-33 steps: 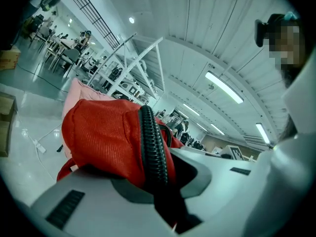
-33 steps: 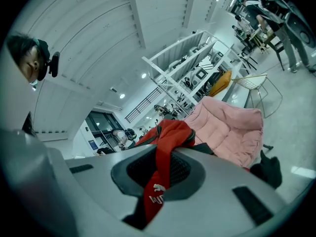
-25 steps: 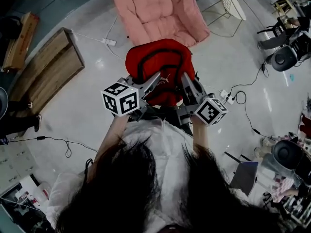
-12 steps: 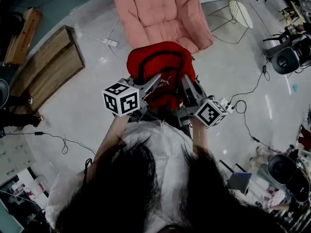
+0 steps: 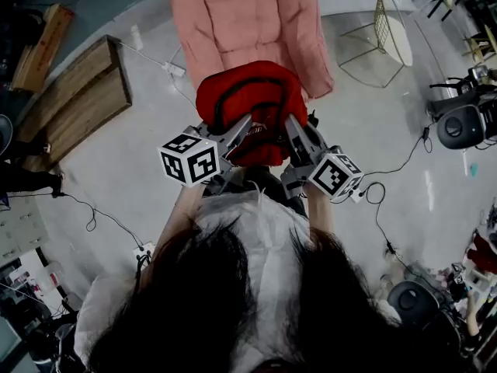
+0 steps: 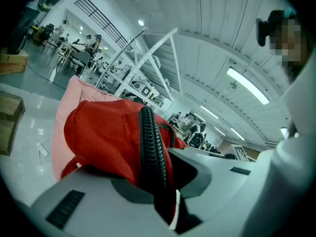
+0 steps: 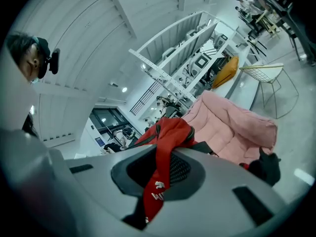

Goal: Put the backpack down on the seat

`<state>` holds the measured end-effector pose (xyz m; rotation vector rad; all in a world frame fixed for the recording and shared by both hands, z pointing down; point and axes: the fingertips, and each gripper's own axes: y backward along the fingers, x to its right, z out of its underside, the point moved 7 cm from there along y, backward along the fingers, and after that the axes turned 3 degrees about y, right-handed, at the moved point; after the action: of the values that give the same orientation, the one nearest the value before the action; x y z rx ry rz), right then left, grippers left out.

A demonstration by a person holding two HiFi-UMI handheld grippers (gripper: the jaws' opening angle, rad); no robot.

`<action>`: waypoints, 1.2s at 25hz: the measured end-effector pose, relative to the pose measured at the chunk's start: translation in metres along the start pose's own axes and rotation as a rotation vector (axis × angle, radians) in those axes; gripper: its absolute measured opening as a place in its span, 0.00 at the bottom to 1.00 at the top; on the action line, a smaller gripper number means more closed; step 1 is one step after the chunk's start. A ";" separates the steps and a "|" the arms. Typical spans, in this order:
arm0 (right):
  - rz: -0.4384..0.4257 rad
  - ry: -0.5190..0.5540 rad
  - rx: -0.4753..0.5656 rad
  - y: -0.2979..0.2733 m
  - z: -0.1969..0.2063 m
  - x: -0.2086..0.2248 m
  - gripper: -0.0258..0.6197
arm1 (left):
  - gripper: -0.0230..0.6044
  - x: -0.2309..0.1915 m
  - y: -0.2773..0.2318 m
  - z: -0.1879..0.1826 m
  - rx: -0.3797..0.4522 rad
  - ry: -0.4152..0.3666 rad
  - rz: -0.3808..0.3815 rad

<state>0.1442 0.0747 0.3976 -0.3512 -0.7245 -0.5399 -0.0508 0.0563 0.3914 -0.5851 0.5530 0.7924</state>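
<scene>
Left gripper (image 5: 247, 127) of mine is clamped tight on the left side of the backpack (image 5: 248, 99). It pinches a fold of red fabric and the black ribbed strap (image 6: 148, 147) together, so the load cannot slide out sideways. Between the two grippers the backpack hangs in the air, off the floor (image 5: 147, 169), its rounded top turned away from me toward the pink seat (image 5: 233, 14). It sits at the seat's front edge and overlaps it in the head view (whether it touches the cushion there I cannot tell). Right gripper (image 5: 292, 127) is likewise squeezed closed, on a strip of red fabric (image 7: 157, 191) with white lettering at the bag's right side. I judge the two-sided hold is there to share the weight and hold the bag level, so it can go down flat on the cushion rather than tip. Setting it down is not yet done; the cushion lies bare ahead, with a wire chair (image 5: 392, 29) off to its right, well apart.
</scene>
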 end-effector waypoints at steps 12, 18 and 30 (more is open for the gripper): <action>-0.043 0.031 0.005 0.002 -0.052 0.042 0.11 | 0.16 0.022 -0.056 -0.009 0.009 -0.009 -0.047; -0.029 0.011 0.012 0.001 -0.063 0.058 0.11 | 0.16 0.024 -0.078 -0.019 -0.021 -0.027 -0.053; -0.002 0.016 -0.012 -0.053 -0.094 0.107 0.11 | 0.16 -0.021 -0.142 -0.052 -0.048 -0.016 -0.052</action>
<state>0.2297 -0.0497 0.4133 -0.3571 -0.7065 -0.5488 0.0358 -0.0686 0.4066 -0.6344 0.5039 0.7622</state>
